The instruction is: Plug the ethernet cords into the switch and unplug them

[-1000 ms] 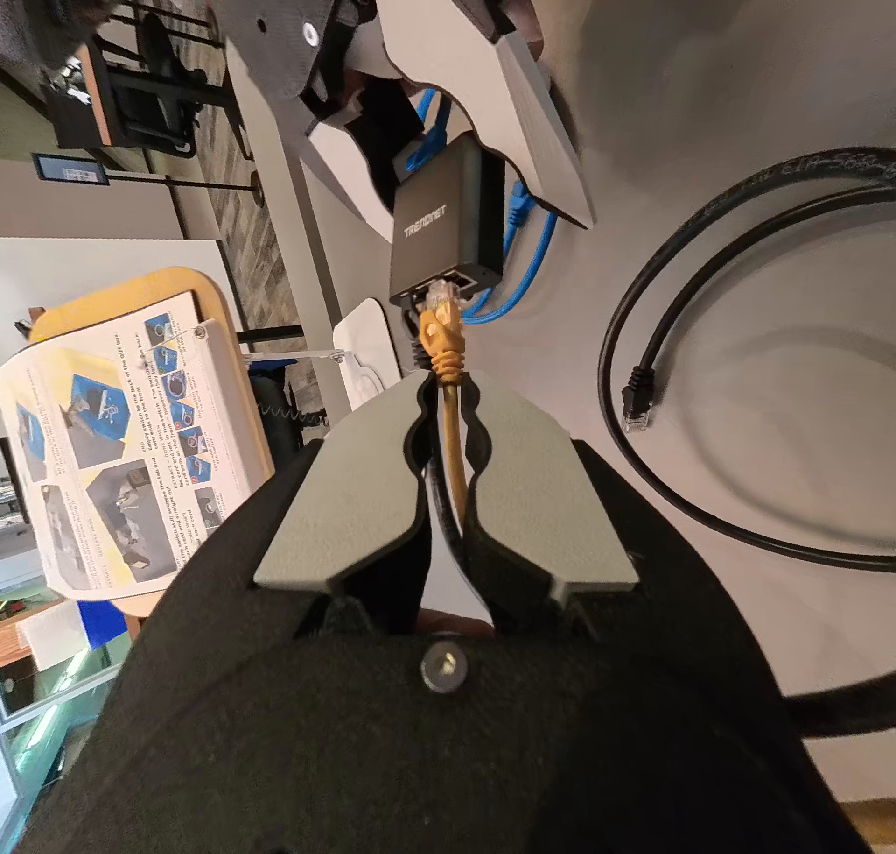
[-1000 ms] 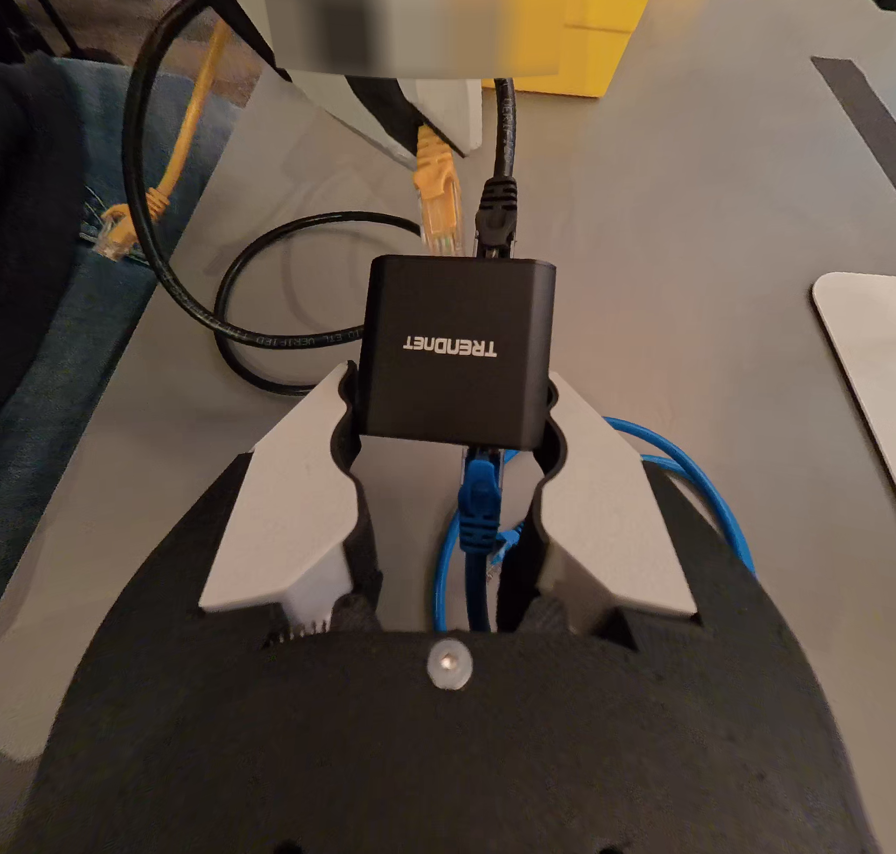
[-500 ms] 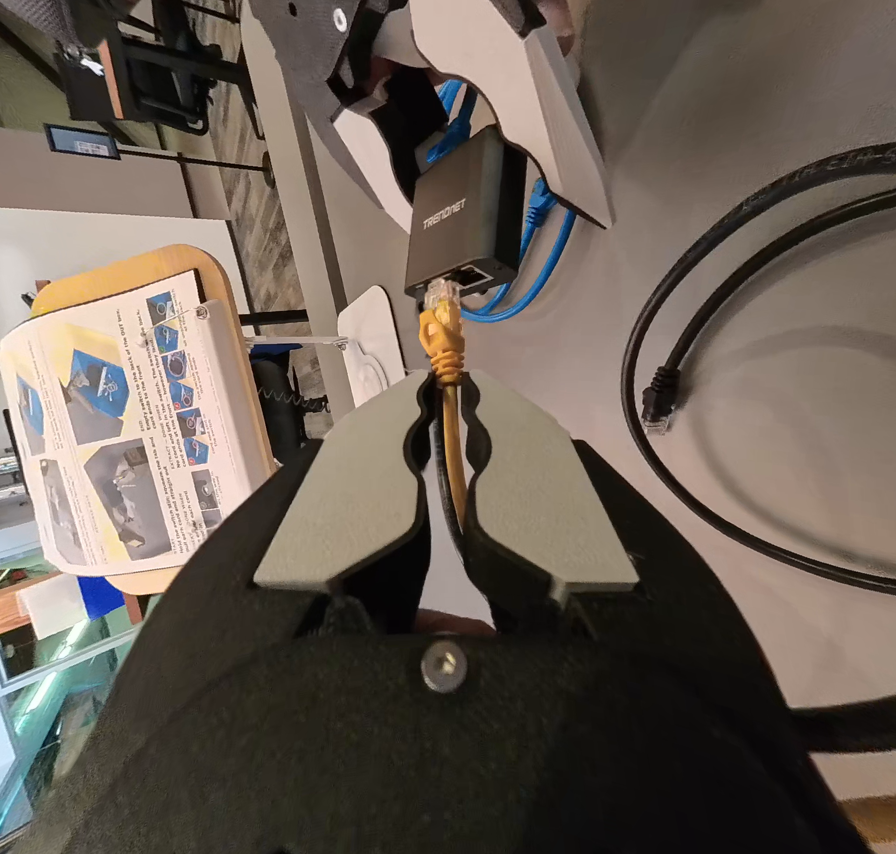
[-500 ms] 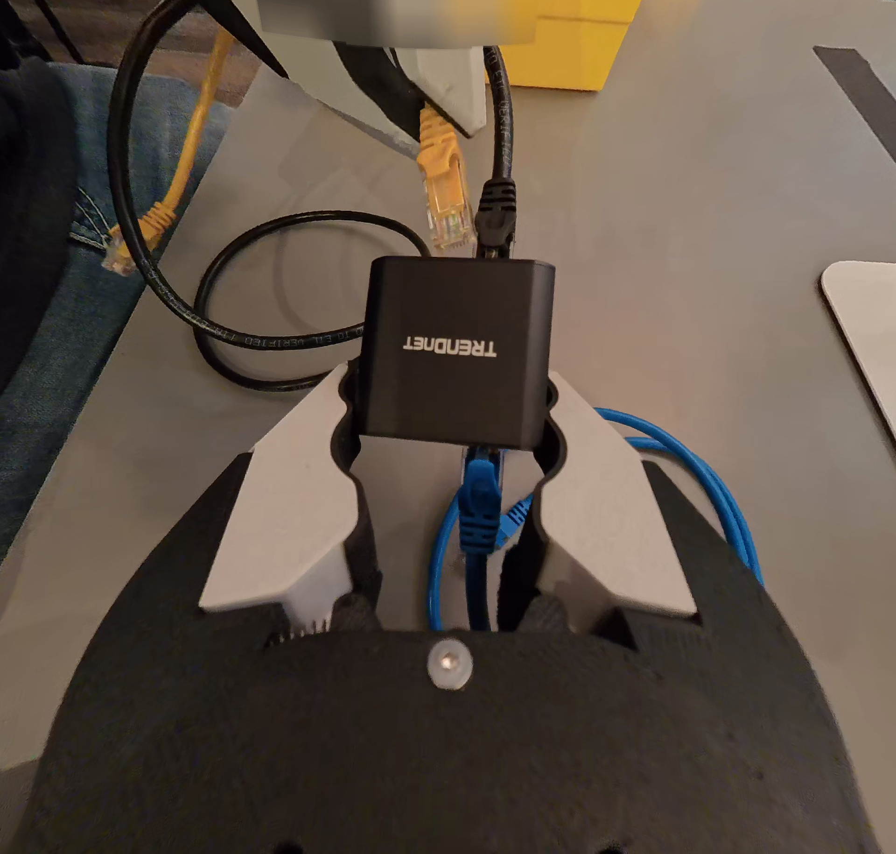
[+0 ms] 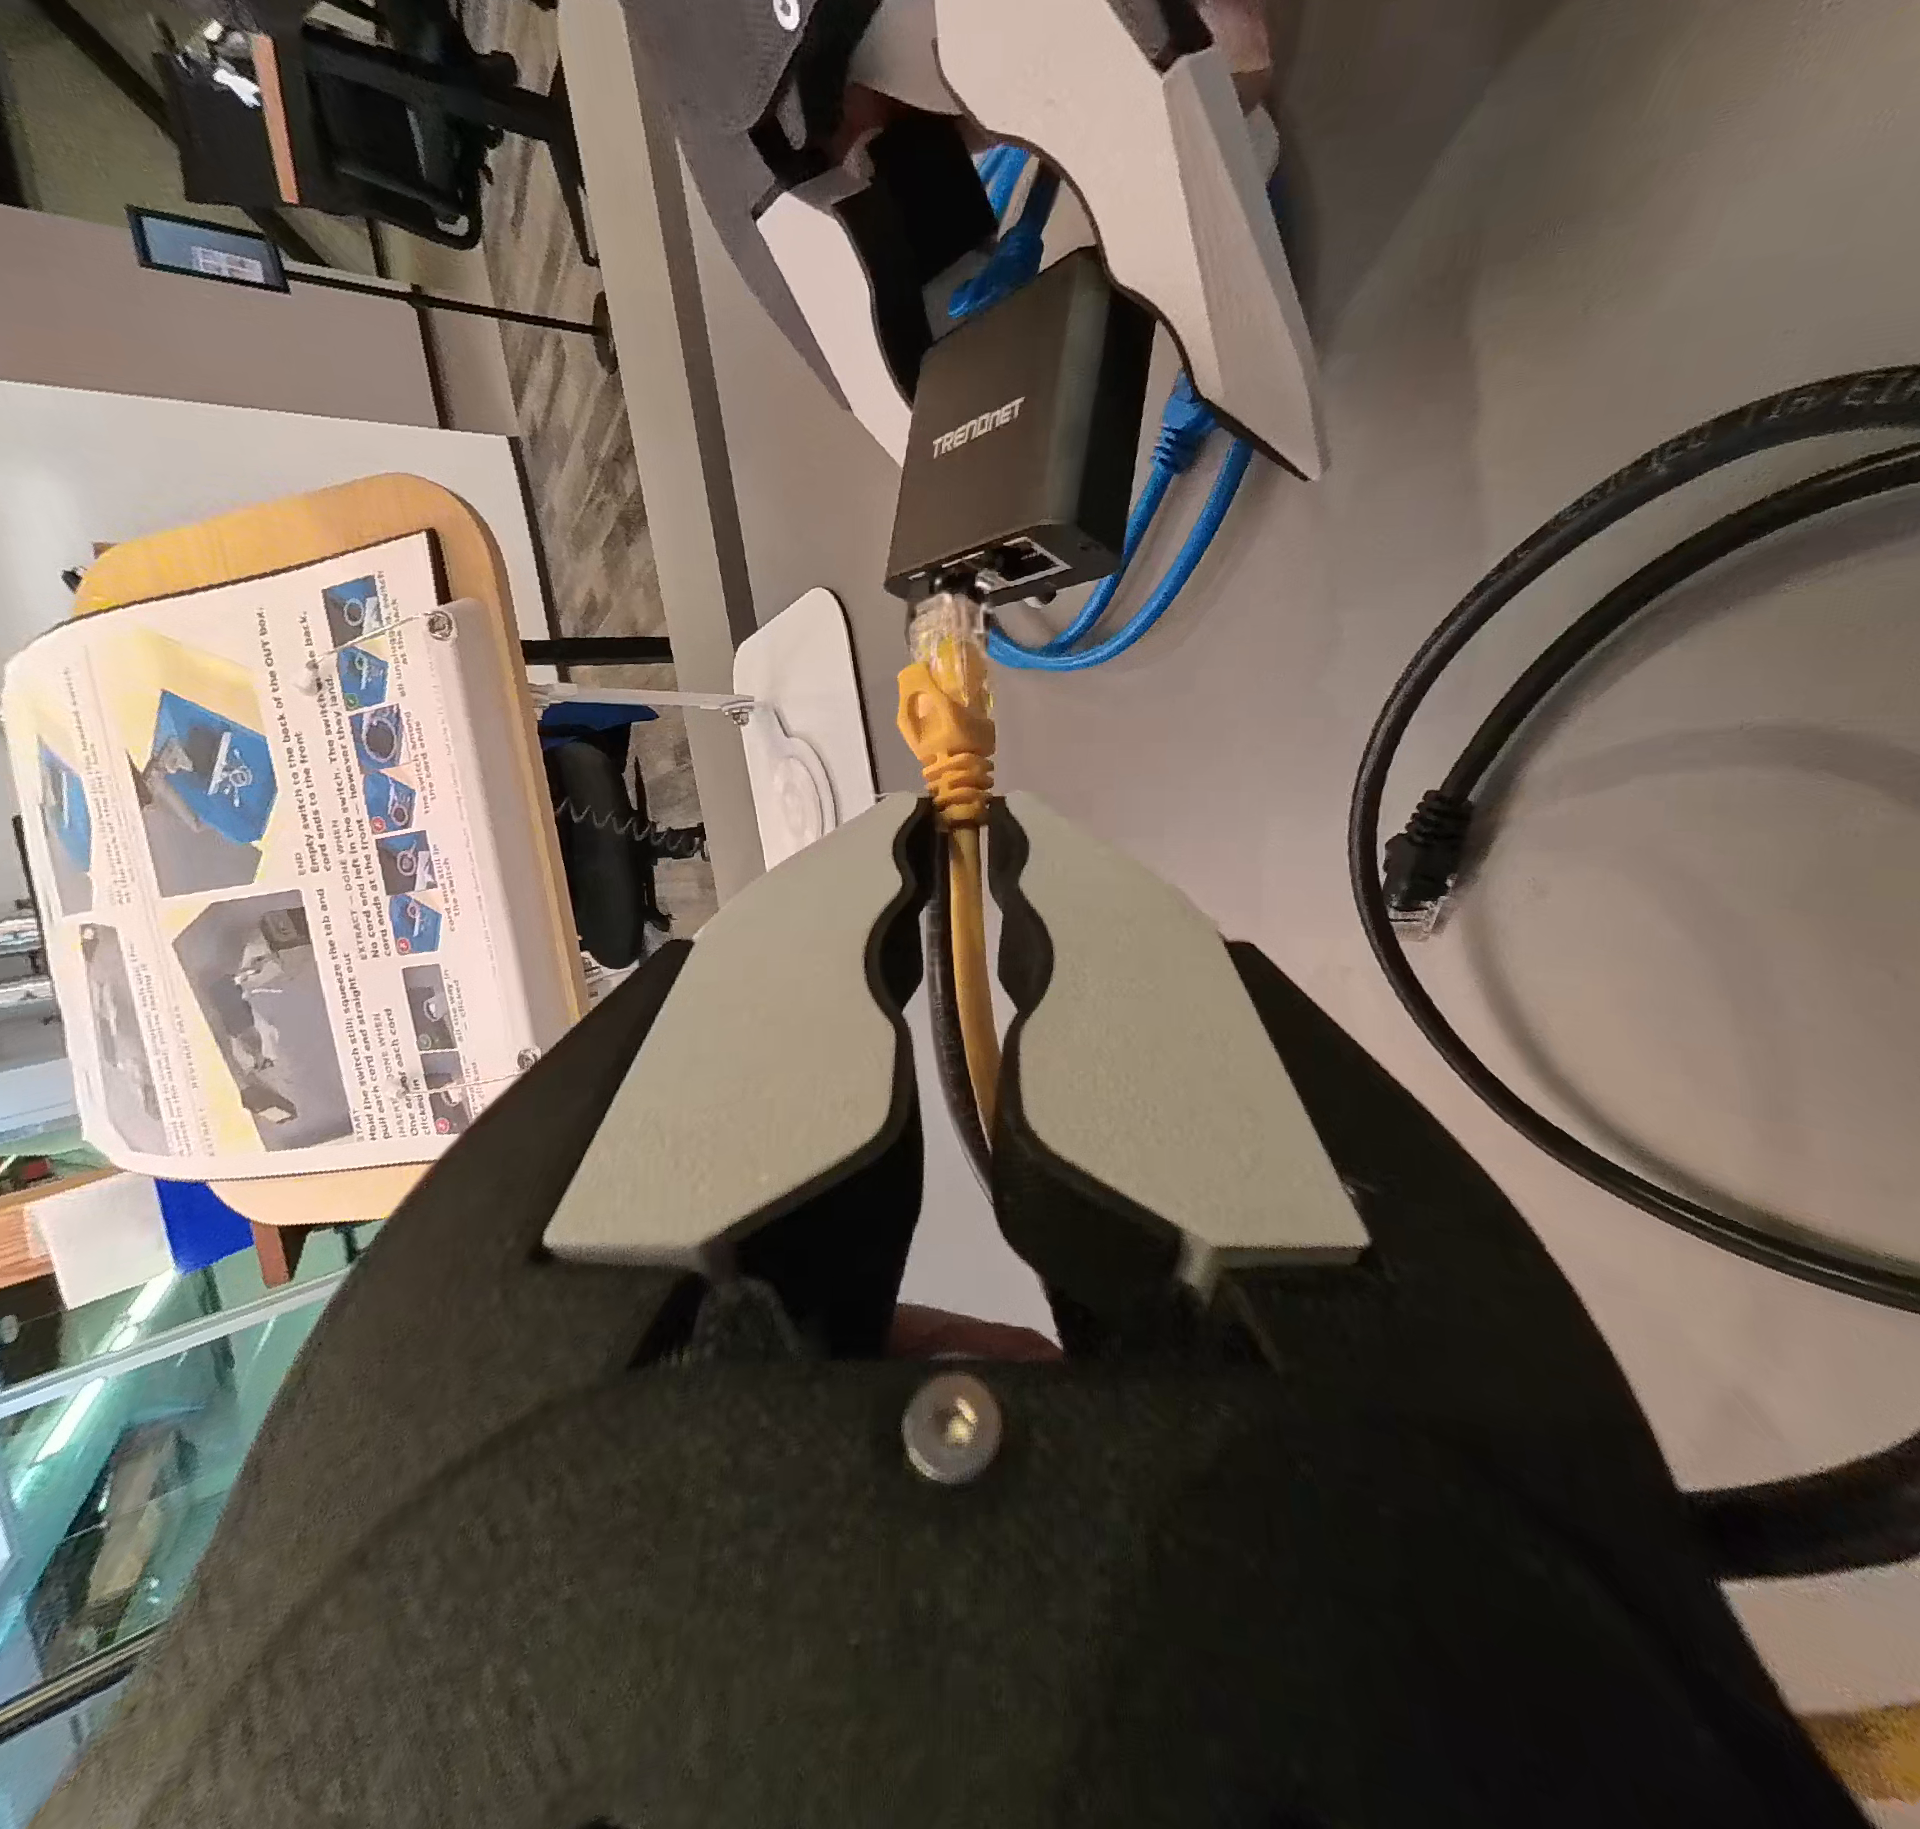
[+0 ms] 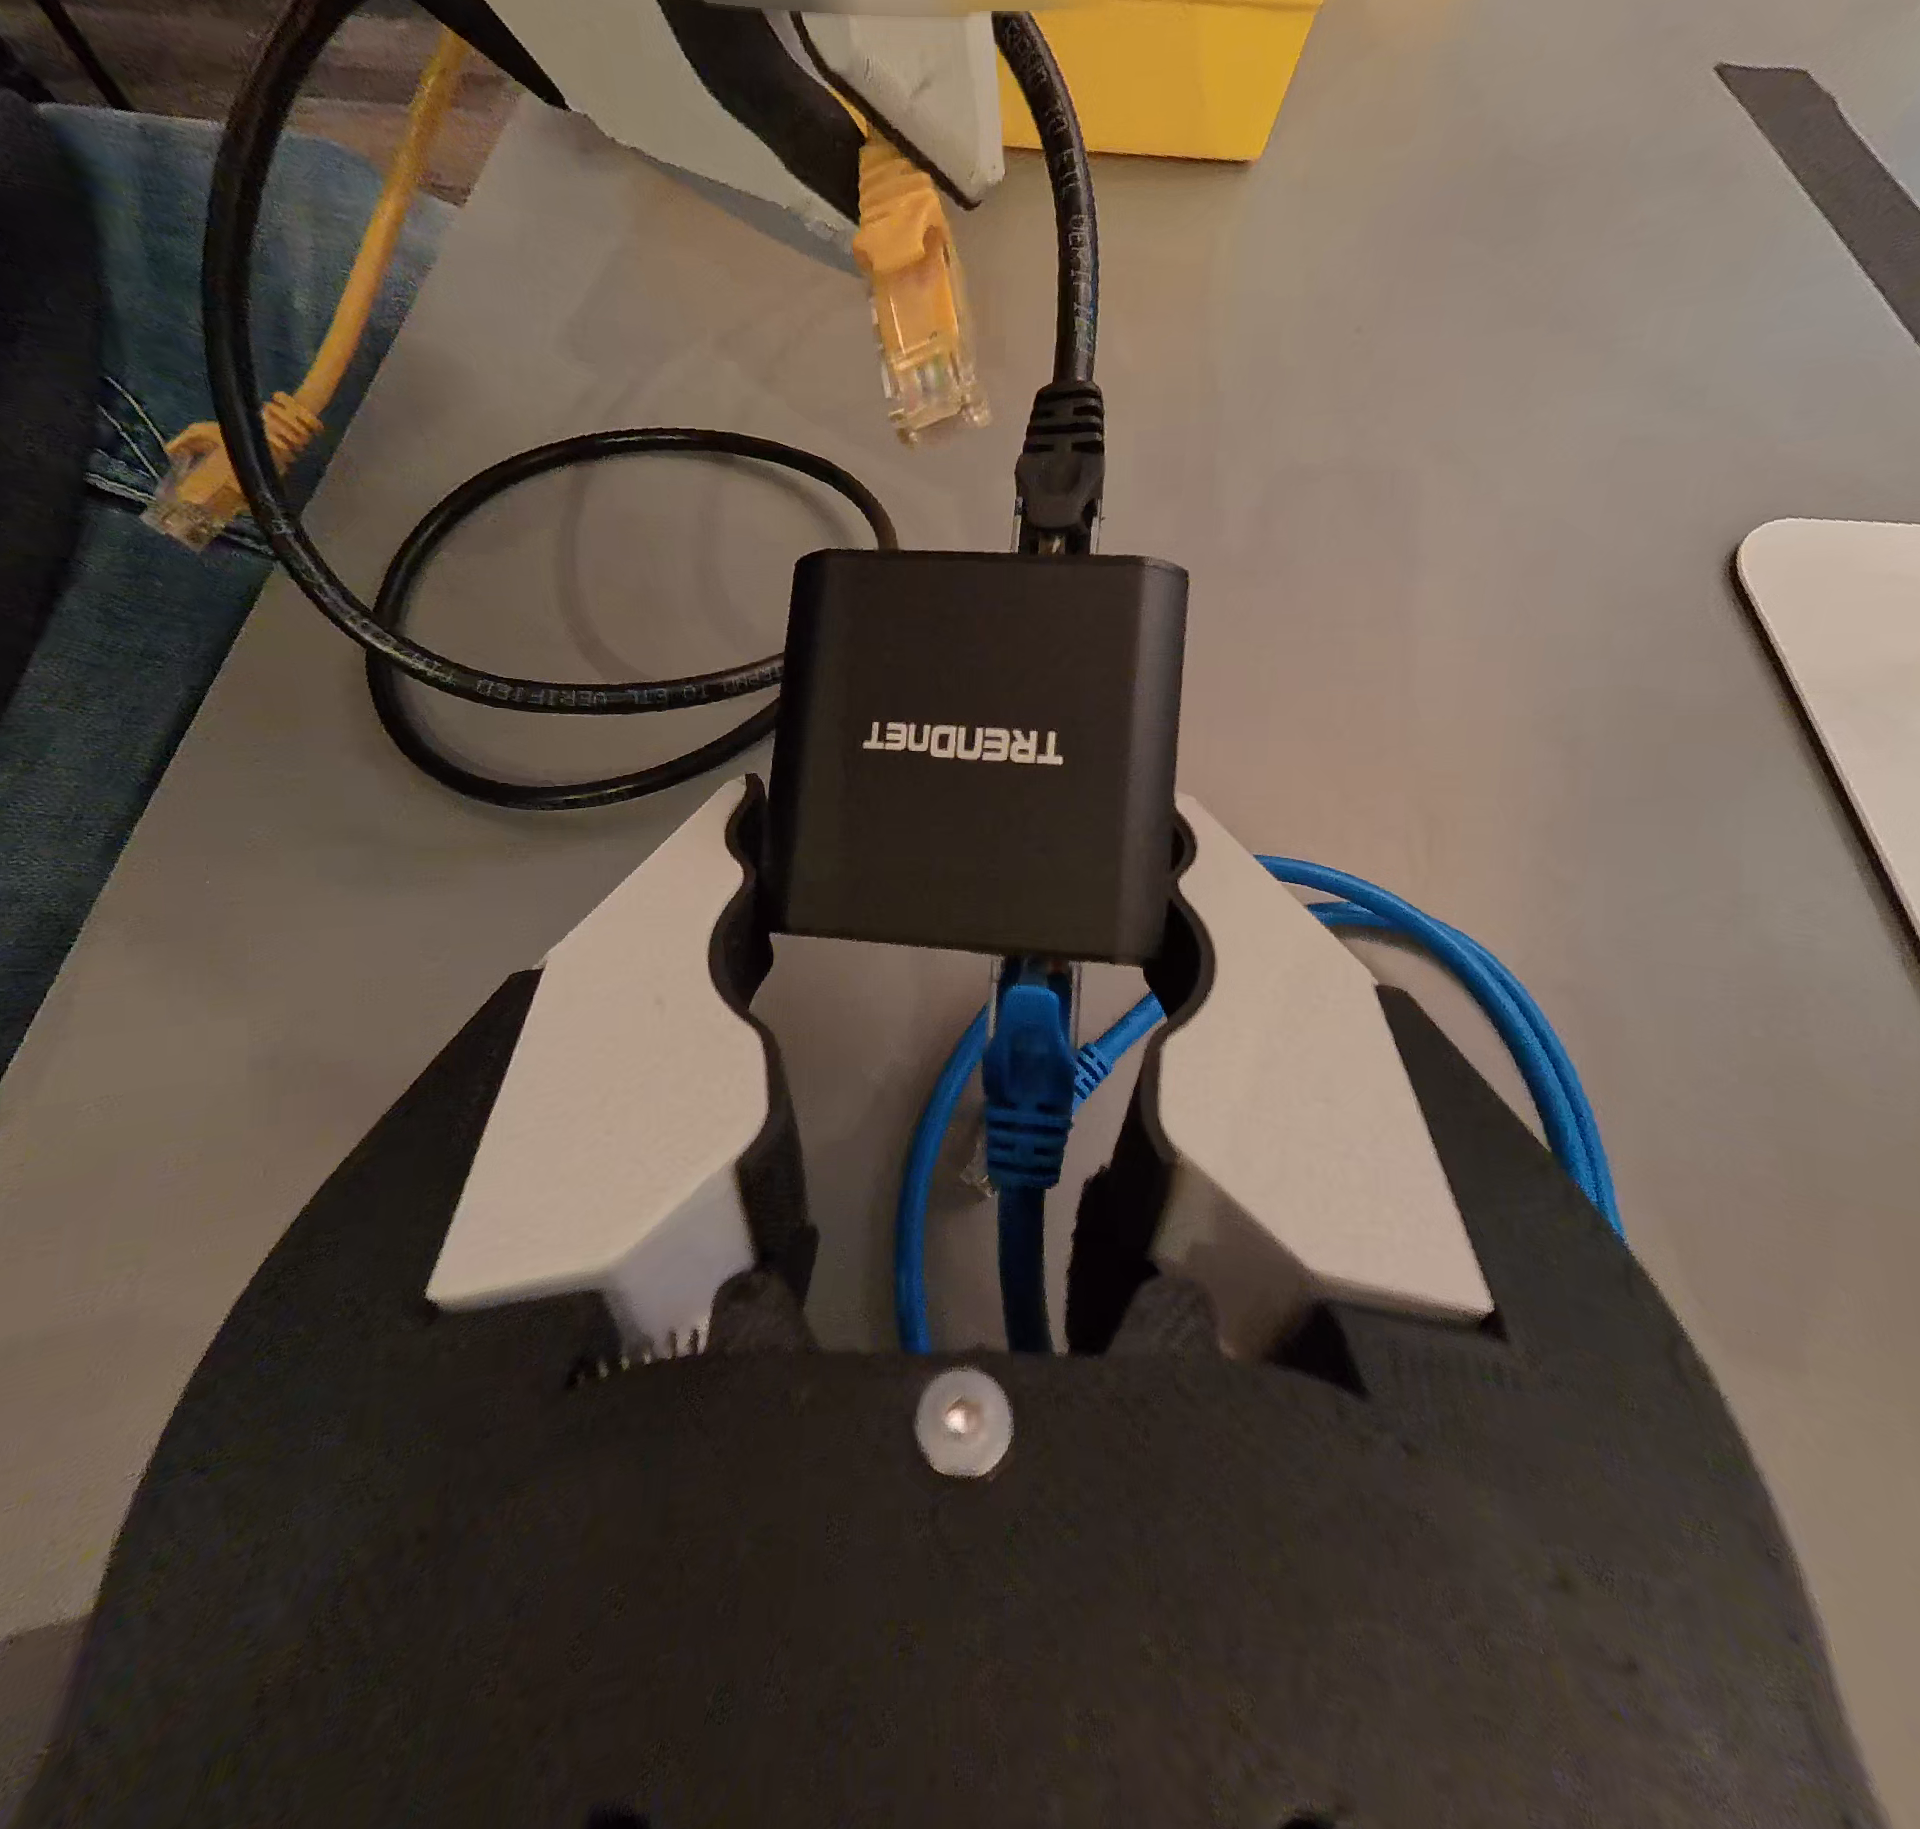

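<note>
Right tongs [image 6: 966, 865] clamp the light, rigid black plastic switch box [image 6: 982, 751] by its sides on the grey counter [image 6: 1455, 532]; left tongs [image 5: 961, 823] pinch the floppy yellow ethernet cord [image 5: 971, 958] behind its stiff boot, clear brittle plug [image 5: 945, 626] just short of the port.

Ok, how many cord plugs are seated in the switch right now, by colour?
black plug: 1
blue plug: 1
yellow plug: 0 (out of the port, held in the left gripper)
Total in the switch: 2
</note>
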Action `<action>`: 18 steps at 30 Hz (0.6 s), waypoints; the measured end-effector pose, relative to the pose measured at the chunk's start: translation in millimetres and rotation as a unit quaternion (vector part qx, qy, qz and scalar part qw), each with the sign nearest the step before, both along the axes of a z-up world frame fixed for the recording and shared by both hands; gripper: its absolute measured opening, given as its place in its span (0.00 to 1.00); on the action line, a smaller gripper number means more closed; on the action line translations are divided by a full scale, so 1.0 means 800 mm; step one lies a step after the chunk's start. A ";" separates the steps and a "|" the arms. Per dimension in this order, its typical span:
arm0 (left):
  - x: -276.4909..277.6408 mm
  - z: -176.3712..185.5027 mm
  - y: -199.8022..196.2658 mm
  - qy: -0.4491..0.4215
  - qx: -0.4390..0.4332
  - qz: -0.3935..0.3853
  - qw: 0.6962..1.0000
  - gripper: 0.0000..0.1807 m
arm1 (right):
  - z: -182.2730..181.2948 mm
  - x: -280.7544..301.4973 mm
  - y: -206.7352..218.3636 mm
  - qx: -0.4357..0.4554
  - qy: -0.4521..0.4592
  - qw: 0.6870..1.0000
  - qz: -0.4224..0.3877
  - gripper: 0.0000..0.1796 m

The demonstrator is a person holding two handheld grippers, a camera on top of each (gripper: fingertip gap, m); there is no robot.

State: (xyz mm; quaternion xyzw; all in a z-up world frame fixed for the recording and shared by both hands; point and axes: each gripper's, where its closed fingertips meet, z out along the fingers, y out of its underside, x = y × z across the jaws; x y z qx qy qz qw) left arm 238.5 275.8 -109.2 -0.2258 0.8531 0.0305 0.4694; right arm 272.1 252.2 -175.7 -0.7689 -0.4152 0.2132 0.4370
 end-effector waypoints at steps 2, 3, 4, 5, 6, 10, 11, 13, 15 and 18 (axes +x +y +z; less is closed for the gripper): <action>-0.001 -0.001 -0.002 0.002 0.002 -0.004 1.000 0.05 | 0.002 -0.001 -0.001 0.003 0.002 1.000 0.002 0.39; -0.001 -0.002 -0.003 0.005 0.001 -0.005 1.000 0.05 | 0.003 -0.001 -0.001 0.004 0.004 1.000 0.003 0.39; -0.001 -0.002 -0.002 0.005 0.002 -0.005 1.000 0.05 | 0.004 -0.002 -0.001 0.005 0.007 1.000 0.005 0.39; -0.001 -0.003 -0.002 0.007 0.002 -0.004 1.000 0.05 | 0.005 -0.002 -0.001 0.006 0.008 1.000 0.005 0.39; 0.000 -0.005 -0.005 0.010 -0.003 -0.007 1.000 0.05 | 0.005 -0.002 -0.001 0.007 0.007 1.000 0.005 0.39; 0.004 -0.008 -0.010 0.019 0.006 -0.015 1.000 0.05 | 0.005 -0.004 -0.003 0.008 0.005 1.000 0.011 0.39; 0.005 -0.009 -0.011 0.019 0.005 -0.014 1.000 0.05 | 0.005 -0.004 -0.003 0.008 0.005 1.000 0.011 0.39; 0.006 -0.010 -0.009 0.022 0.006 -0.014 1.000 0.05 | 0.005 -0.004 -0.003 0.009 0.006 1.000 0.011 0.39; 0.006 -0.010 -0.009 0.020 0.004 -0.015 1.000 0.05 | 0.005 -0.003 -0.003 0.009 0.006 1.000 0.010 0.39; 0.005 -0.013 -0.009 0.023 0.004 -0.015 1.000 0.05 | 0.005 -0.003 -0.003 0.009 0.004 1.000 0.010 0.39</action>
